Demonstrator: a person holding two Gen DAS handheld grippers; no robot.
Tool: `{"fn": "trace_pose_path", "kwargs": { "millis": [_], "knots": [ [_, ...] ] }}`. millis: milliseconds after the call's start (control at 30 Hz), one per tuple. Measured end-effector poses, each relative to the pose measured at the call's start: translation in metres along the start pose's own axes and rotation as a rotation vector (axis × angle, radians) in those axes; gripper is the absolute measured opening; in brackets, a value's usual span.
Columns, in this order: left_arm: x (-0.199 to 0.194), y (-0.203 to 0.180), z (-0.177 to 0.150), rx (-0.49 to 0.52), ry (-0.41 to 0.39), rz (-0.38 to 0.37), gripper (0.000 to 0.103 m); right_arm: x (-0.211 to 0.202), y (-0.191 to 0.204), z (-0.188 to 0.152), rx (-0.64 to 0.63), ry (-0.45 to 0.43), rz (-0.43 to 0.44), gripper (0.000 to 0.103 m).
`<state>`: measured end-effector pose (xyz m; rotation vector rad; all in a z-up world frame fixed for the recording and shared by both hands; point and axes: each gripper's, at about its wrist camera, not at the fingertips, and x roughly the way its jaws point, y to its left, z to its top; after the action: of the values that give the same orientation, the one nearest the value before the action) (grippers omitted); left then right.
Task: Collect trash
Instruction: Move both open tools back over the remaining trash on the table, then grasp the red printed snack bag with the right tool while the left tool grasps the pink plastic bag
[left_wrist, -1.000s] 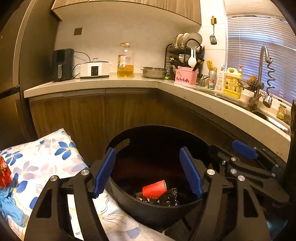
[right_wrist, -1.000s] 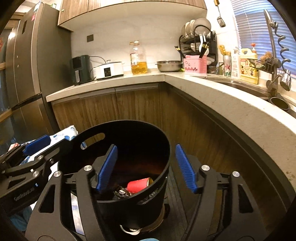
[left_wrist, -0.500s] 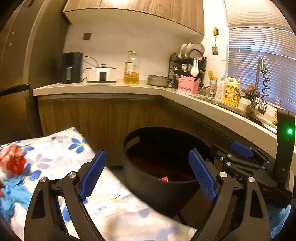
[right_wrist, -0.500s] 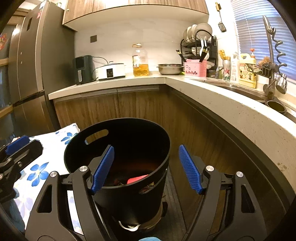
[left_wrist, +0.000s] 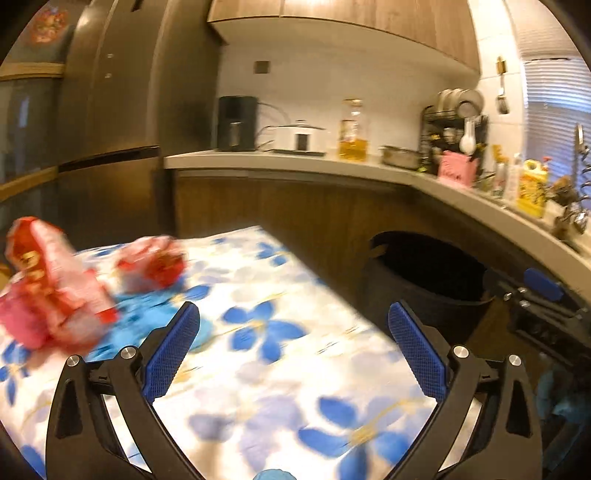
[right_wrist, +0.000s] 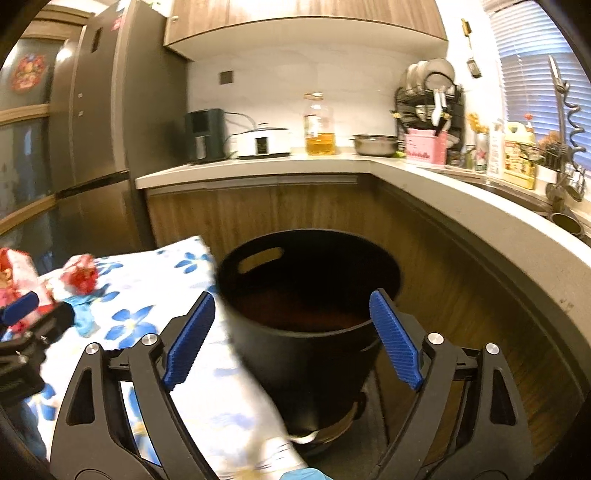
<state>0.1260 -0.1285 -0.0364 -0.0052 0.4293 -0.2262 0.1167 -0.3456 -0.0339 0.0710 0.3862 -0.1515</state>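
left claw (left_wrist: 293, 341): jaws wide and opening, nothing between the blue pads (left_wrist: 171, 345), nothing held. it hangs over the floral cloth (left_wrist: 280, 373), a white sheet with blue flowers that fills the near and middle of the left wrist view. picture is motion-blurred.

right claw (right_wrist: 291, 338): jaws wide and opening, empty, no pad touches anything. it is aimed at the black bin (right_wrist: 314, 295); the bin's near wall shows between the two pads but stands beyond them.

trash still out: a red-and-white snack wrapper (left_wrist: 48, 284) at the far left of the cloth, and a smaller crumpled red wrapper (left_wrist: 155, 264) just right of it, farther back. both lie on the cloth, left of and beyond the left claw's left finger. blue crumpled thing (left_wrist: 147, 306) just in front of them, too blurred to name. the same two wrappers show at the left edge of the right wrist view, behind the left claw's body.

bin: round, black, slot handle in its far-left wall, on the floor just right of the cloth's edge, tucked in the inside corner of the wooden cabinets. contents hidden from this angle, inside just reads dark reddish.

counter (right_wrist: 424, 181) wraps round behind and to the right: black appliance, white cooker, oil bottle (right_wrist: 319, 127), steel bowl, pink utensil caddy (right_wrist: 423, 147), dish rack, yellow jug, tap at far right. fridge (right_wrist: 96, 122) far left.
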Motion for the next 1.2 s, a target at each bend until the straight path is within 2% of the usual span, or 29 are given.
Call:
{"fn": "trace_pose_path", "kwargs": {
  "millis": [267, 433, 700, 1000, 1200],
  "knots": [
    [-0.039, 0.058, -0.018, -0.04, -0.022, 0.148, 0.097, -0.013, 0.063, -0.016, -0.022, 0.018, 0.114, 0.098],
    [-0.062, 0.103, -0.025, -0.117, -0.036, 0.227, 0.097, -0.016, 0.106, -0.026, -0.054, 0.037, 0.19, 0.098],
    [-0.084, 0.154, -0.034, -0.161, -0.045, 0.376, 0.097, -0.016, 0.178, -0.039, -0.144, 0.056, 0.311, 0.098],
    [-0.09, 0.187, -0.046, -0.19, -0.029, 0.454, 0.097, 0.002, 0.23, -0.05, -0.189, 0.093, 0.395, 0.098],
    [-0.09, 0.203, -0.046, -0.216, -0.022, 0.476, 0.097, 0.013, 0.265, -0.047, -0.21, 0.093, 0.473, 0.098]
  ]
}}
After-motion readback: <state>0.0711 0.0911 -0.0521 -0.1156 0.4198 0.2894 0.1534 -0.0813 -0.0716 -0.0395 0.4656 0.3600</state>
